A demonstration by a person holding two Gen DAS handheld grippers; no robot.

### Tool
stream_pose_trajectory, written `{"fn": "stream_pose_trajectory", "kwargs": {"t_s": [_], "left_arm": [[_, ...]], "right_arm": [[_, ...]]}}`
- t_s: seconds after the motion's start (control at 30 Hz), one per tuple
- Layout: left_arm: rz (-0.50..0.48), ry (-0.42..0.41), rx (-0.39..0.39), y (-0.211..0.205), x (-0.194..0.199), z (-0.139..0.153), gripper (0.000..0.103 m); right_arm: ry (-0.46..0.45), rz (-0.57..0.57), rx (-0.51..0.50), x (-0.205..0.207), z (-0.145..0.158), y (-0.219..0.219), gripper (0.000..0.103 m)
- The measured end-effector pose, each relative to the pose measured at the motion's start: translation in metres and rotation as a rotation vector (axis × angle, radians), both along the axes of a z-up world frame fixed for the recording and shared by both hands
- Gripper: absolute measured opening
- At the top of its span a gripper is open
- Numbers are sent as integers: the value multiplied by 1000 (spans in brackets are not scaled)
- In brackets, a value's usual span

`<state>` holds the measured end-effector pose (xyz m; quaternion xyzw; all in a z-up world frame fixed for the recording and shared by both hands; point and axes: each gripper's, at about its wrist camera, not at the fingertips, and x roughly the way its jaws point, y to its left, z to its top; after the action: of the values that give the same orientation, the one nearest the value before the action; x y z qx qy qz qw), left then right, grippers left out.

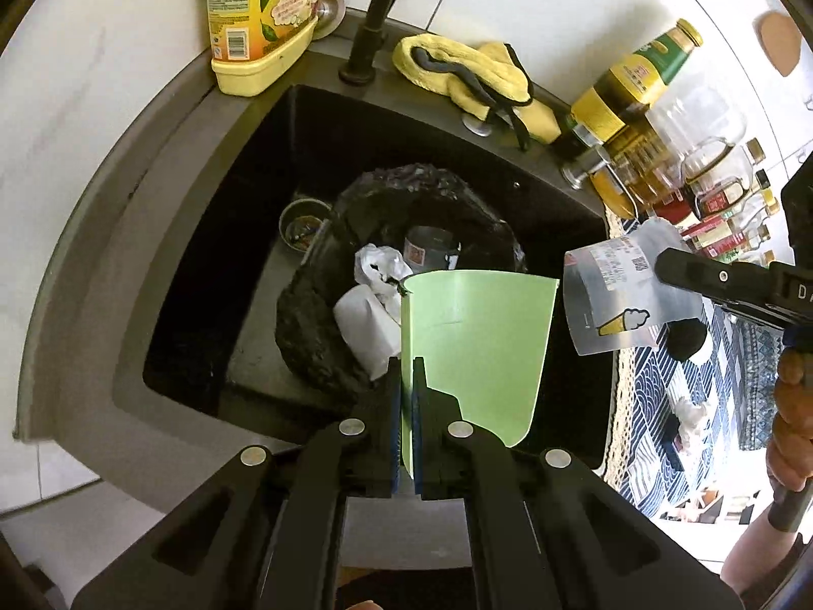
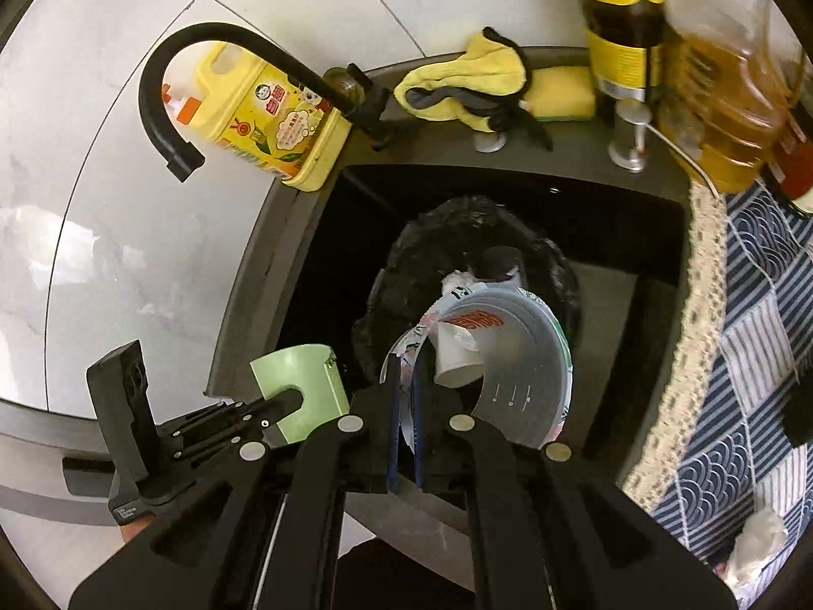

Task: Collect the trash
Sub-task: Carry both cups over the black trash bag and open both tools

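Your green cup [image 1: 475, 351] hides part of the black bag [image 1: 315, 335] and the white trash [image 1: 368, 325] in it, and you cannot see what lies deeper in the bag. In the right wrist view, the clear cup [image 2: 513, 371] covers most of the bag's mouth, and the big oil bottle [image 2: 721, 86] looks blurry and is cut off at the top edge. The yellow soap bottle [image 1: 259, 15] and the black tap [image 1: 378, 15] are cut off at the top of the left wrist view, and the words on the small bottles [image 1: 731, 213] are too tiny to read.
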<state>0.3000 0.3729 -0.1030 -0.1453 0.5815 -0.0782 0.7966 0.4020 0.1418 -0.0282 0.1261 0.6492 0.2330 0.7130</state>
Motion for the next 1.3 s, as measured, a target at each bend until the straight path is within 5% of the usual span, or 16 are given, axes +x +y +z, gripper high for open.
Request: {"fn": "stream_pose_trajectory", "kwargs": {"t_s": [0.6,0.63,0.7,0.77,1.3], "left_arm": [[-52,54,-17,5,65,-31,4],[-48,63,-15,6,67,-34,5],[-33,83,-13,7,72,-40,33],[-34,85,-23,7,76,-41,43],[-32,56,-22,8,62,-27,43]], "right_arm": [[68,-25,0,44,-40,22,6],[84,-32,2,47,-45,22,8],[108,-51,6,51,-51,20,44],[113,-58,9,54,-54,18,44],[92,-90,7,33,-34,-1,45]]}}
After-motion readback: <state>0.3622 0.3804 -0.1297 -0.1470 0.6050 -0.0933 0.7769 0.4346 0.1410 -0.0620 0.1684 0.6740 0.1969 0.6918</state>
